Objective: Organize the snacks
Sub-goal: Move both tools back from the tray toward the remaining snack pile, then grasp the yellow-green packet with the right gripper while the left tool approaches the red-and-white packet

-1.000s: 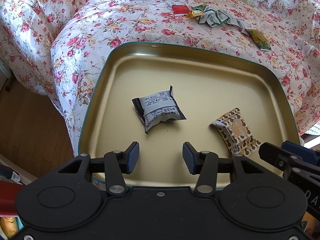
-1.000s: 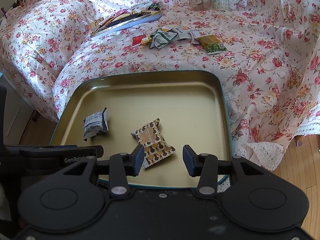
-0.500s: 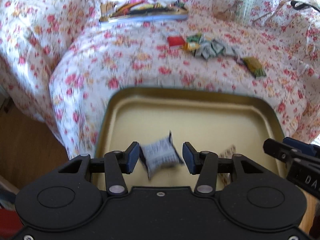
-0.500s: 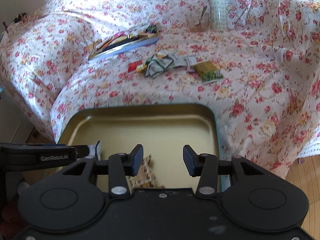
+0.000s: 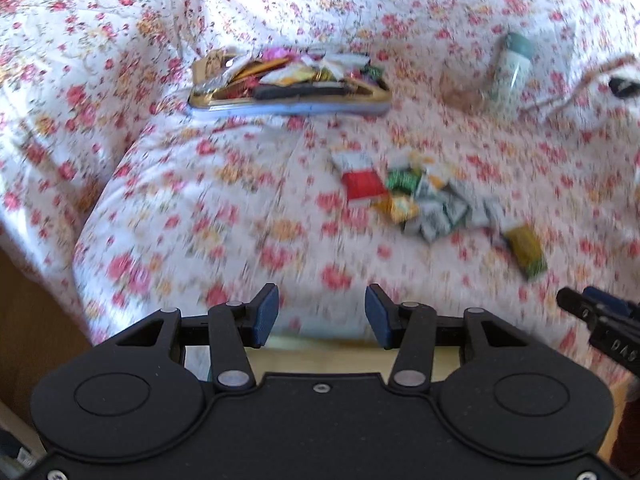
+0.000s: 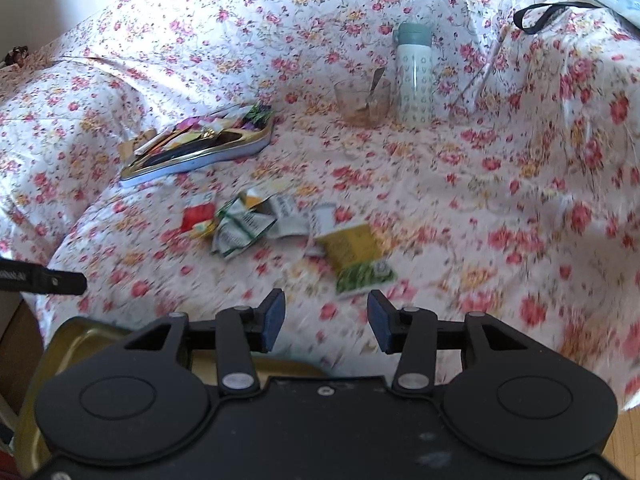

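Observation:
A pile of loose snack packets lies on the floral cloth: a red one, grey-green ones and a yellow-green one. The pile also shows in the right wrist view, with the yellow-green packet nearest. My left gripper is open and empty above the cloth. My right gripper is open and empty, just short of the yellow-green packet. The gold tray lies below both grippers, mostly hidden. Its two snacks are out of view.
A second tin full of snacks sits at the back left, also in the right wrist view. A glass with a spoon and a pale bottle stand behind. A black strap lies far right.
Both grippers have lifted and tilted up and forward from the gold tray toward the loose packets. The tray and its two snacks dropped out of view. Both stay open.

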The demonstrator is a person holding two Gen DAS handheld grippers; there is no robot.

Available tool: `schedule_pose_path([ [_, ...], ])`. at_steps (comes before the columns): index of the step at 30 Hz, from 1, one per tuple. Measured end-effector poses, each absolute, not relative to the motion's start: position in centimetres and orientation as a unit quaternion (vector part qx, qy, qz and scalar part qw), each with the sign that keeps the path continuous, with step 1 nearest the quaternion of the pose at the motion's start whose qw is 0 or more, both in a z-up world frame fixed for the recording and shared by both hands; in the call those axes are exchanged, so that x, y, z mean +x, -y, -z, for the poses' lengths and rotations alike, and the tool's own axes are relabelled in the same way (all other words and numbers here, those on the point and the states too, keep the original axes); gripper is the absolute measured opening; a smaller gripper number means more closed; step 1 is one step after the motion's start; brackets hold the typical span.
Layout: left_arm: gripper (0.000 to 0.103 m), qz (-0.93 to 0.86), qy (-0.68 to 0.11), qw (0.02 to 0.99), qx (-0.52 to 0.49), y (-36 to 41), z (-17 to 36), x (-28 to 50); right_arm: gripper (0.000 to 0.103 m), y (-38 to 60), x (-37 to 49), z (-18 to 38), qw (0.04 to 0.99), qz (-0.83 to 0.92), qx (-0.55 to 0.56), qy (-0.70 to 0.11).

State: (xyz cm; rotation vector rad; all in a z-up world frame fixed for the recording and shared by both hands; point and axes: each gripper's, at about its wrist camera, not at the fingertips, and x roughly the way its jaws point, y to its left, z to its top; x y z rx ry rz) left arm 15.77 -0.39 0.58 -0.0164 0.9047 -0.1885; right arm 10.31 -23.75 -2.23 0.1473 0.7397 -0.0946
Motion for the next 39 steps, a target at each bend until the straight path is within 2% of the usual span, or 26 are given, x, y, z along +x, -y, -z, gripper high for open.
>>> schedule_pose_path([
  [9, 0.056, 0.075, -0.406, 0.911, 0.001, 2.3, -1.6, 21.2, 0.049, 26.3, 16.1, 3.3, 0.933, 0.055, 0.058, -0.351],
  [14, 0.056, 0.072, -0.433, 0.899, -0.014, 2.7, -0.6, 23.6, 0.049, 27.2, 17.8, 3.4, 0.93, 0.06, 0.058, -0.357],
  [20, 0.056, 0.068, -0.442, 0.894, -0.039, 2.7, 0.7, 25.0, 0.049, 27.4, 17.9, 4.3, 0.929, 0.041, 0.053, -0.363],
  [39, 0.056, 0.114, -0.428, 0.897, -0.006, 5.7, 3.7, 27.7, 0.049, 26.9, 17.4, 8.0, 0.936, 0.015, -0.012, -0.35],
])
